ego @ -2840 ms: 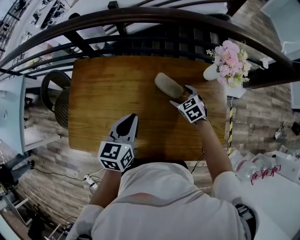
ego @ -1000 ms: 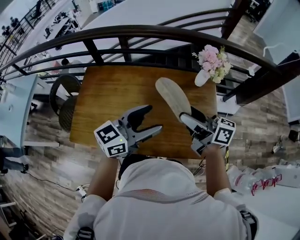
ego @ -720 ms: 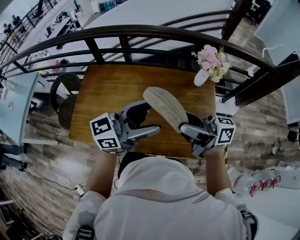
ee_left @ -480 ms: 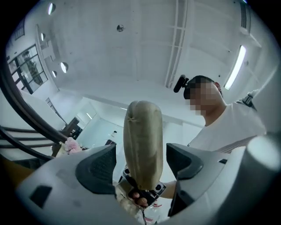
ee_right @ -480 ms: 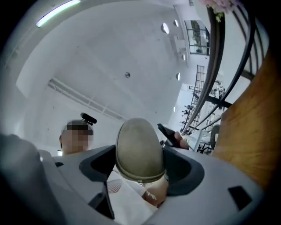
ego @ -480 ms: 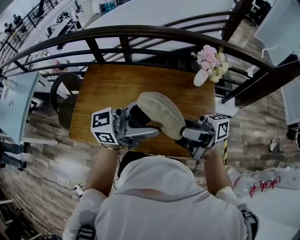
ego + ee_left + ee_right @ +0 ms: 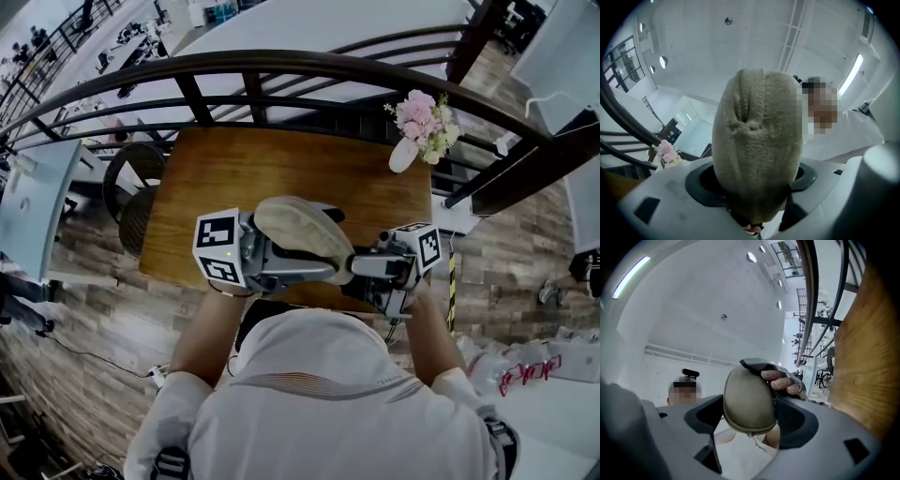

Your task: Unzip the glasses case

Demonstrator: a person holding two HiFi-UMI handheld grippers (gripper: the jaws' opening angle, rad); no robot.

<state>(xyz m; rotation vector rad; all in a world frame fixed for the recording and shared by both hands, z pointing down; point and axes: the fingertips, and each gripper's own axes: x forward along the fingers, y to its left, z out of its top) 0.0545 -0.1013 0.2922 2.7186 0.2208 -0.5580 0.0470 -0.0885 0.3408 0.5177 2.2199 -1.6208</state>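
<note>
**Unzipping, step in hand: steadying the case.** We see the glasses case (image 7: 302, 234) held in the air above the near edge of the desk (image 7: 234, 169), touching no part of it. The right gripper (image 7: 354, 274) has its jaws pinched on the end of the case nearer that edge and carries it alone. The left gripper (image 7: 322, 242) has just been opening its jaws. They now stand spread to their widest around the other end of the case, and we see no clear squeeze.

We judge that the zip is not yet started and that the task is at its beginning. The next move calls for the left jaws either to close on the body of the case or to shift to the zip pull (image 7: 753, 437). This pull hangs as a thin cord below the case in the right gripper view. The right jaws must meanwhile keep the shell from twisting.

The case is an olive, rounded oval. Its cover is coarse and woven, and a puckered seam (image 7: 740, 123) runs over its end. It looks fully closed.
</note>
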